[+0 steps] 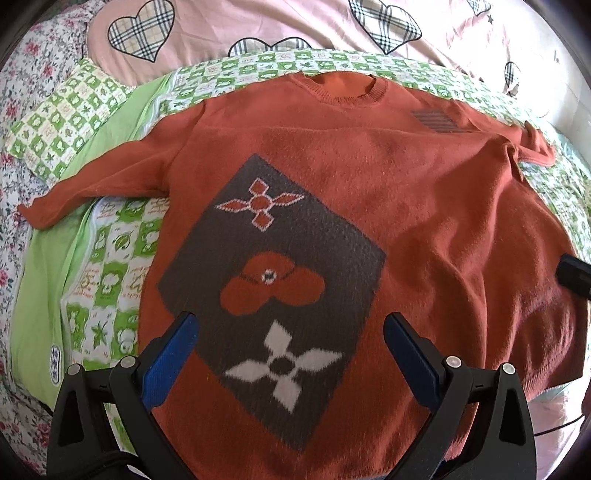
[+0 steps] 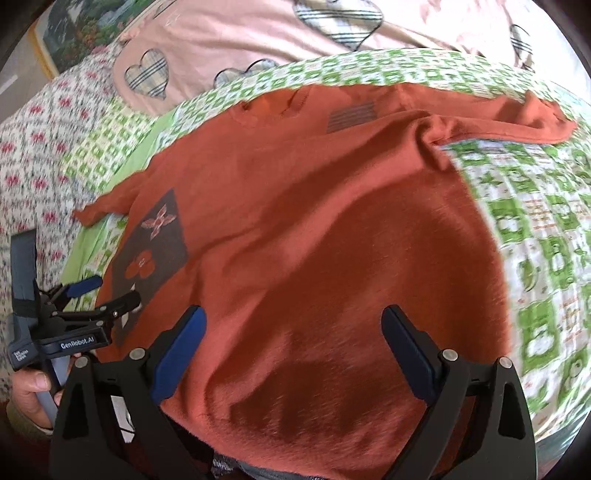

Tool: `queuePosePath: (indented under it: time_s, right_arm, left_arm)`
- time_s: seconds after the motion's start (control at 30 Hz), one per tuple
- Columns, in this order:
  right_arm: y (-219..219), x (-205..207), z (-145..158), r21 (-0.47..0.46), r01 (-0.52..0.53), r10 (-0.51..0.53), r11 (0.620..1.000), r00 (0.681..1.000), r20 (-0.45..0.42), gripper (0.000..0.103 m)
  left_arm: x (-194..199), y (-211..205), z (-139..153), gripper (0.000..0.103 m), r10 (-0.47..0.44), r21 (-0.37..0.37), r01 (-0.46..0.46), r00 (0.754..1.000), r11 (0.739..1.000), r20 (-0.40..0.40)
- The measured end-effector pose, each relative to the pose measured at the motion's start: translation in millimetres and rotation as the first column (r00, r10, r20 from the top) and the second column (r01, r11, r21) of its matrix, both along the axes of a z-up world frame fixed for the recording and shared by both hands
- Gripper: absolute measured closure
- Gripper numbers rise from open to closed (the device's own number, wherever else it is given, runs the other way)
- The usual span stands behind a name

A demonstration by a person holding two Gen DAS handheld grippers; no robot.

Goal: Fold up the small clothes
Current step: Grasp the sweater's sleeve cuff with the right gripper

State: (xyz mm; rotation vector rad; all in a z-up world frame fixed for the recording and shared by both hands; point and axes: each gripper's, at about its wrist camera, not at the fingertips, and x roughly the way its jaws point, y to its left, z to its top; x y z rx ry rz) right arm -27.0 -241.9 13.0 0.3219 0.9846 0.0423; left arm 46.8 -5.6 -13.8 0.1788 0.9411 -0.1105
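An orange sweater point(image 1: 369, 206) lies flat, front up, on a green checked blanket point(image 1: 110, 266), both sleeves spread out. A dark grey patch with flowers point(image 1: 273, 280) marks its lower left front. My left gripper point(image 1: 290, 325) hovers open over that patch, nothing between its blue pads. My right gripper point(image 2: 291, 321) is open above the sweater point(image 2: 314, 240) near its lower right hem, also holding nothing. In the right wrist view the left gripper point(image 2: 107, 291) shows at the left edge, held by a hand point(image 2: 29, 387). The right sleeve point(image 2: 517, 118) runs toward the far right.
The green checked blanket point(image 2: 535, 240) covers a bed with a floral sheet point(image 1: 22, 110) at the left. A pink quilt with plaid hearts point(image 1: 258, 26) lies beyond the sweater's collar. A small checked pillow point(image 1: 62, 114) sits at the far left.
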Motion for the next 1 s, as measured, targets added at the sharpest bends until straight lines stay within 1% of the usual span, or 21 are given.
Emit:
queuePosePath:
  time_s: [0.1, 0.2, 0.33, 0.43, 0.5, 0.57, 0.6, 0.63, 0.73, 0.8, 0.83, 0.93, 1.0]
  right_arm:
    - [-22.7, 4.0, 1.7, -0.025, 0.049, -0.049, 0.999, 0.999, 0.009, 0.007]
    - [-51.4, 9.9, 2.0, -0.005, 0.103, -0.103, 0.995, 0.994, 0.036, 0.007]
    - [-100.4, 18.2, 8.4, -0.024, 0.189, -0.187, 0.982, 0.979, 0.076, 0.007]
    - [-150.1, 29.6, 11.8, -0.012, 0.271, -0.268, 0.962, 0.958, 0.105, 0.007]
    - [-185.5, 37.6, 13.8, 0.013, 0.333, -0.333, 0.943, 0.936, 0.115, 0.007]
    - [-216.8, 41.6, 19.5, 0.01, 0.394, -0.391, 0.919, 0.909, 0.143, 0.008]
    - [-235.7, 47.0, 21.4, 0.002, 0.428, -0.423, 0.904, 0.893, 0.151, 0.01]
    - [-252.2, 51.2, 23.1, -0.002, 0.451, -0.446, 0.892, 0.882, 0.155, 0.018]
    - [-300.7, 69.7, 24.6, 0.004, 0.508, -0.503, 0.861, 0.851, 0.153, 0.031]
    - [-336.5, 79.6, 27.5, -0.006, 0.556, -0.548, 0.831, 0.821, 0.16, 0.037]
    - [-356.6, 86.3, 28.7, -0.01, 0.58, -0.571, 0.814, 0.804, 0.163, 0.038]
    - [-398.2, 102.2, 27.4, -0.011, 0.63, -0.619, 0.777, 0.766, 0.171, 0.045]
    - [-423.6, 113.7, 21.9, 0.005, 0.667, -0.659, 0.745, 0.735, 0.157, 0.047]
  left_arm:
    - [12.0, -2.4, -0.1, 0.003, 0.004, -0.001, -0.004, 1.0, 1.0, -0.004]
    - [26.5, -3.4, 0.3, 0.002, 0.013, -0.006, -0.013, 1.0, 1.0, -0.015]
    - [51.5, -2.6, 2.7, 0.003, 0.037, -0.002, -0.037, 0.999, 0.999, -0.018]
    - [71.0, -1.5, 6.6, 0.003, 0.057, 0.002, -0.057, 0.998, 0.998, -0.011]
    - [82.6, -0.8, 7.9, 0.003, 0.067, -0.001, -0.067, 0.998, 0.998, -0.017]
    - [95.8, -2.2, 8.3, 0.003, 0.075, -0.014, -0.076, 0.997, 0.997, -0.03]
    - [101.3, -3.8, 8.5, 0.002, 0.078, -0.016, -0.078, 0.996, 0.997, -0.032]
    - [105.5, -5.7, 8.5, 0.003, 0.078, -0.016, -0.079, 0.996, 0.997, -0.033]
    - [120.2, -12.9, 8.8, 0.003, 0.081, -0.011, -0.081, 0.996, 0.997, -0.026]
    - [129.7, -16.8, 7.8, 0.003, 0.082, -0.02, -0.083, 0.996, 0.996, -0.031]
    - [133.1, -19.2, 6.0, 0.003, 0.083, -0.014, -0.083, 0.996, 0.996, -0.035]
    - [140.9, -24.5, 0.2, 0.003, 0.086, 0.01, -0.086, 0.996, 0.996, -0.038]
    - [146.7, -24.6, -4.3, 0.003, 0.092, 0.014, -0.091, 0.995, 0.996, -0.046]
